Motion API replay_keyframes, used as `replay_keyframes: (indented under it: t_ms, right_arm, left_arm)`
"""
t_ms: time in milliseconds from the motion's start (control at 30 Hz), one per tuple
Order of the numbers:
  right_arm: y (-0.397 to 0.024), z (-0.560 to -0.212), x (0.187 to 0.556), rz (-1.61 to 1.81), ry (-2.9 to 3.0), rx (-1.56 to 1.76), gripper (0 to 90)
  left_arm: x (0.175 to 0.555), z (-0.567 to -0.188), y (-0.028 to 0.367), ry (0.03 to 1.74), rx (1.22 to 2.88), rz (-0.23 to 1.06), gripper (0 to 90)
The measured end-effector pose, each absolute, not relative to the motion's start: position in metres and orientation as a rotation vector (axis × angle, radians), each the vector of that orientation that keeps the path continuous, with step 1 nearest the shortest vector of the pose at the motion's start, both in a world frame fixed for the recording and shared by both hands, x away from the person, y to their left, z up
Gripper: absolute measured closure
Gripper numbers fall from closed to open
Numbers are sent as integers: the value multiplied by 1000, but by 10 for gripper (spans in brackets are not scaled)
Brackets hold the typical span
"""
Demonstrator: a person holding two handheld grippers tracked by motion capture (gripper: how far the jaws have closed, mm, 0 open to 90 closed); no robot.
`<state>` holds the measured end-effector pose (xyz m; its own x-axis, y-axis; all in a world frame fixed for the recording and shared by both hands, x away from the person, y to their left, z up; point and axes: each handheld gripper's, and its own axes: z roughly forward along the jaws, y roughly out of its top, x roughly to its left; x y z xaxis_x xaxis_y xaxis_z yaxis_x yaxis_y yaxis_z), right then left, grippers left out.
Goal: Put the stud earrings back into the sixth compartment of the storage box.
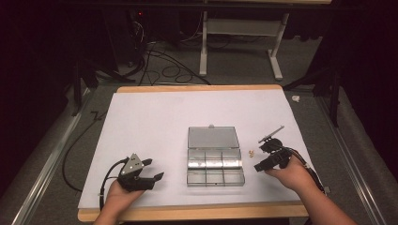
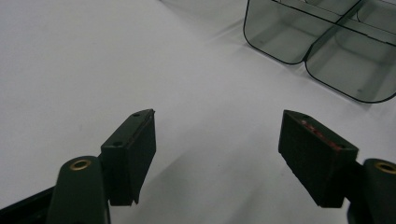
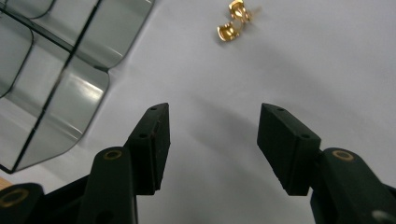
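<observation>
white sheet, open parts box, brass pieces ahead of the right claw

white paper (image 1: 155, 117) is spread over a wooden table, with dark floor, cables and a table frame behind it. a clear compartment box (image 1: 215, 161) lies open at the middle, its lid folded back on the far side and its compartments apparently empty.

two small brass pieces (image 3: 233, 22) are seen straight ahead of the right gripper (image 3: 212, 140), a little beyond its tips and well apart from them, lying close together on the paper. in the high view they lie between the box and the right gripper (image 1: 263, 159), just beside the box's right edge. no clear long axis can be told at this size.

the right jaws are held partly apart and nothing is gripped; the box sits off to their left. the left gripper (image 1: 152, 171) is rested at the near left of the paper, jaws spread wide and empty, with the box up and to the right of its tips (image 2: 217, 140).

the right hand (image 1: 291, 176) is judged much the nearer; a short forward reach with the gap centred on the pieces would be called for.
</observation>
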<state>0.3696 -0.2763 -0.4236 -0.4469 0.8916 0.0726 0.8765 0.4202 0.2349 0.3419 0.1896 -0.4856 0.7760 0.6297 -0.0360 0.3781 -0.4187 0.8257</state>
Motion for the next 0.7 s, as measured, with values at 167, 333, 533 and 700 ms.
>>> replay_keyframes:
  t_ms: [167,333,533,700]
  right_arm:
    - [-271,-422,377,357,2602,1616,484]
    - [-269,-425,387,349,2618,1600,521]
    - [-266,-428,399,333,2627,1622,563]
    - [-265,-427,407,327,2619,1635,621]
  left_arm:
    - [342,-485,190,750,2058,350,281]
    - [342,-485,189,745,2071,346,279]
    - [341,-485,191,745,2052,354,274]
    - [342,-486,190,752,2055,346,275]
